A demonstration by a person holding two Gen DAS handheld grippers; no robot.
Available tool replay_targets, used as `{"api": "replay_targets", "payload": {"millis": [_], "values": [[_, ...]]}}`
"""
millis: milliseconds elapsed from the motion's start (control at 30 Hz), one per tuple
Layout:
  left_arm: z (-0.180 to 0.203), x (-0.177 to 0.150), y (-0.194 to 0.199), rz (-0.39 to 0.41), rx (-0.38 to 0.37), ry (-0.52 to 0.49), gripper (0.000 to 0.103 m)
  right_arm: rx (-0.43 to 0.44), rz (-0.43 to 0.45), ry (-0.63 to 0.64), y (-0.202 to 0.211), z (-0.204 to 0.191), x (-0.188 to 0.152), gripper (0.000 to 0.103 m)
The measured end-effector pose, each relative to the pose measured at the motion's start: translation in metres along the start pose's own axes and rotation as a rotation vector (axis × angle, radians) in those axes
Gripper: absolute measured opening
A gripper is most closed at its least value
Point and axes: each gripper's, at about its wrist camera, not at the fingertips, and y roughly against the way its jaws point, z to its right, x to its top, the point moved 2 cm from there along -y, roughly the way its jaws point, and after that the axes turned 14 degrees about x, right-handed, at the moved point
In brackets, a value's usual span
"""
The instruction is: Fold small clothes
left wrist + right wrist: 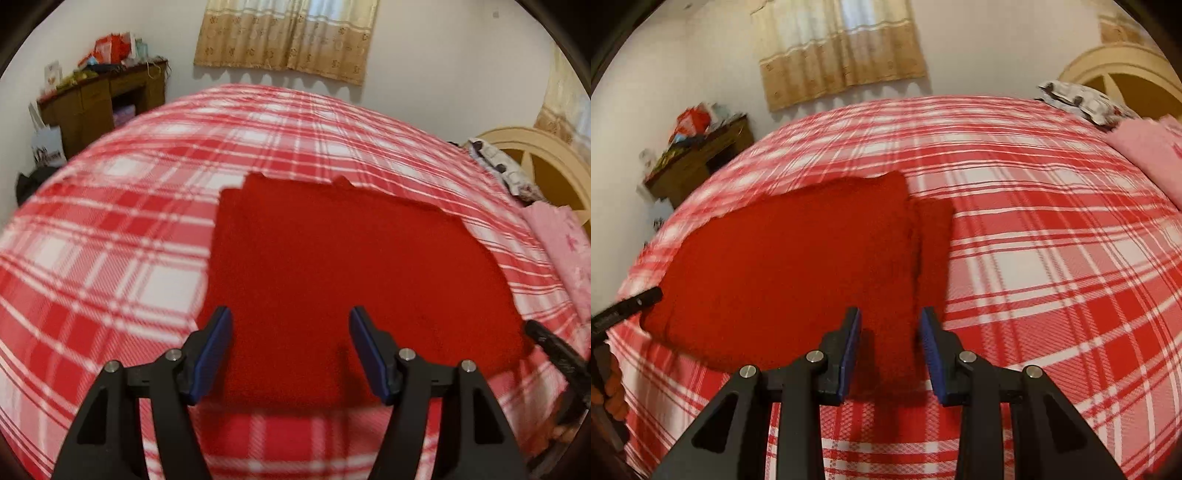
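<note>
Left fingers (218, 350) wide; right fingers (851, 350) narrower, above red garment (790, 266)

Blurring across the plaid bedsheet (110, 258) and the clutter on the desk (99, 96), too smeared for telling items apart. Cutting off at the frame edge: headboard (546, 162), pink cloth (1148, 155), and the other gripper's finger (628, 306).

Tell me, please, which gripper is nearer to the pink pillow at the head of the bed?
Right. The right gripper is over the red garment's edge nearest the pink pillow; the left gripper is over its far side.
</note>
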Motion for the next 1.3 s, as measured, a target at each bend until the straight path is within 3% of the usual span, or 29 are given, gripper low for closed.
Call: {"api": "replay_targets", "payload": {"millis": [100, 133, 167, 500, 733, 933, 1100, 1300], "values": [[-0.003, -0.005, -0.001, -0.013, 0.012, 0.015, 0.068, -0.02, -0.009, 0.014, -0.003, -0.003, -0.005, 0.03], [-0.004, -0.006, -0.002, -0.017, 0.014, 0.017, 0.068, -0.009, -0.013, 0.016, -0.002, -0.004, -0.007, 0.013], [-0.004, -0.009, -0.001, -0.017, 0.017, 0.018, 0.068, 0.007, -0.026, 0.01, -0.002, -0.005, -0.009, 0.008], [-0.002, -0.016, -0.001, 0.015, 0.048, -0.054, 0.068, 0.05, -0.012, -0.033, 0.018, -0.012, -0.047, 0.007], [-0.02, -0.018, -0.007, 0.001, 0.076, -0.049, 0.068, 0.115, 0.0, -0.125, 0.036, 0.018, -0.04, 0.006], [-0.032, -0.005, 0.003, 0.035, 0.055, -0.022, 0.069, 0.033, 0.165, -0.173, 0.074, 0.036, -0.006, 0.01], [-0.007, 0.01, -0.004, 0.045, 0.046, -0.04, 0.07, 0.064, 0.155, -0.045, 0.037, -0.002, 0.043, 0.01], [0.019, 0.017, -0.027, -0.001, 0.024, -0.033, 0.073, 0.091, 0.03, -0.034, -0.047, -0.011, 0.077, 0.01]]}}
